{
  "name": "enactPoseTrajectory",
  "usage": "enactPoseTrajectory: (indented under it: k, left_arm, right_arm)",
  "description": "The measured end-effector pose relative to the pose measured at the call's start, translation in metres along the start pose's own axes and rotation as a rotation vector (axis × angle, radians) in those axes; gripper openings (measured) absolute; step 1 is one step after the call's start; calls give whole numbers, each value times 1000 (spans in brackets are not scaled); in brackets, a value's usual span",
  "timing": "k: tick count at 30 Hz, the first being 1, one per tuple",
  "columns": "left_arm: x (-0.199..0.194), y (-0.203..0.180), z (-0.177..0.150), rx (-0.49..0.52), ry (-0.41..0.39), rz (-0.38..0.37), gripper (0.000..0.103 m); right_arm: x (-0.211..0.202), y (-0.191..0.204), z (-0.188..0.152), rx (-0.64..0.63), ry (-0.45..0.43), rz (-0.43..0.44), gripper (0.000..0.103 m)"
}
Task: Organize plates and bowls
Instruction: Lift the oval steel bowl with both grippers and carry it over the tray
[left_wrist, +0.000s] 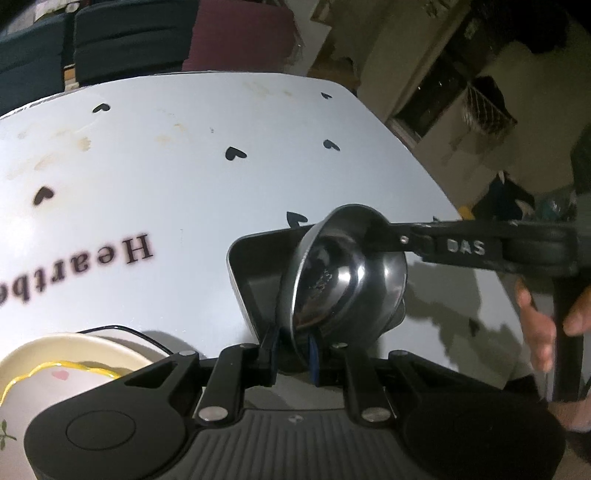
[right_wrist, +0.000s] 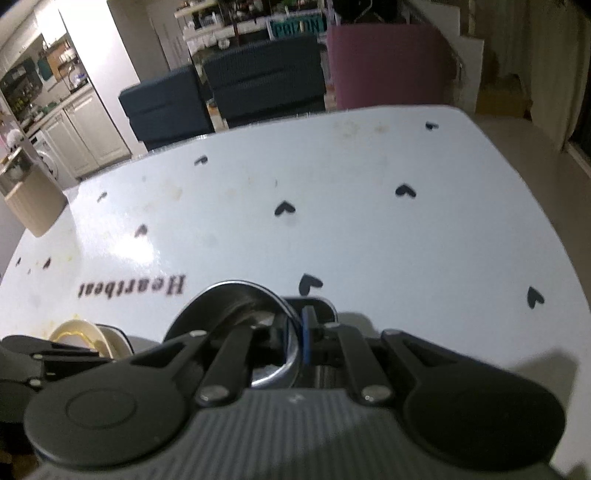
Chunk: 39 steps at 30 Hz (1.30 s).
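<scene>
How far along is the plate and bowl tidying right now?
Done: nothing looks sorted yet. In hand: both the left gripper and right gripper pinch the rim of one steel bowl, tilted above a black tray. Left: setting it down, then the cream plates at the table edge.

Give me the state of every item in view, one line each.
steel bowl: tilted on edge, lifted over the tray, gripped at the rim from two sides.
left gripper: shut on the bowl's near rim.
right gripper: shut on the bowl's far rim.
black tray: flat on the table.
cream plate: resting on the table.
</scene>
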<state>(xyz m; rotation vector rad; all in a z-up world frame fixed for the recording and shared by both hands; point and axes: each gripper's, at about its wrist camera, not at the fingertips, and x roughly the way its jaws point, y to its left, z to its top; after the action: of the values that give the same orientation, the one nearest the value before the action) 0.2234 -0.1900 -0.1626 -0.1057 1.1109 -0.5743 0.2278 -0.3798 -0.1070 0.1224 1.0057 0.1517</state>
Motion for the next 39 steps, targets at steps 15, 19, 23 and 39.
enactPoseTrajectory:
  k: [15, 19, 23, 39]
  left_arm:
    - [3, -9, -1, 87, 8, 12, 16]
    - [-1, -9, -1, 81, 14, 7, 16]
    - [-4, -11, 0, 88, 18, -2, 16]
    - [-30, -10, 6, 84, -45, -27, 18]
  right_arm:
    - [43, 11, 10, -4, 84, -54, 10]
    - [44, 14, 10, -13, 87, -54, 10]
    - [48, 19, 13, -19, 86, -61, 12]
    - [47, 20, 14, -13, 62, -37, 16]
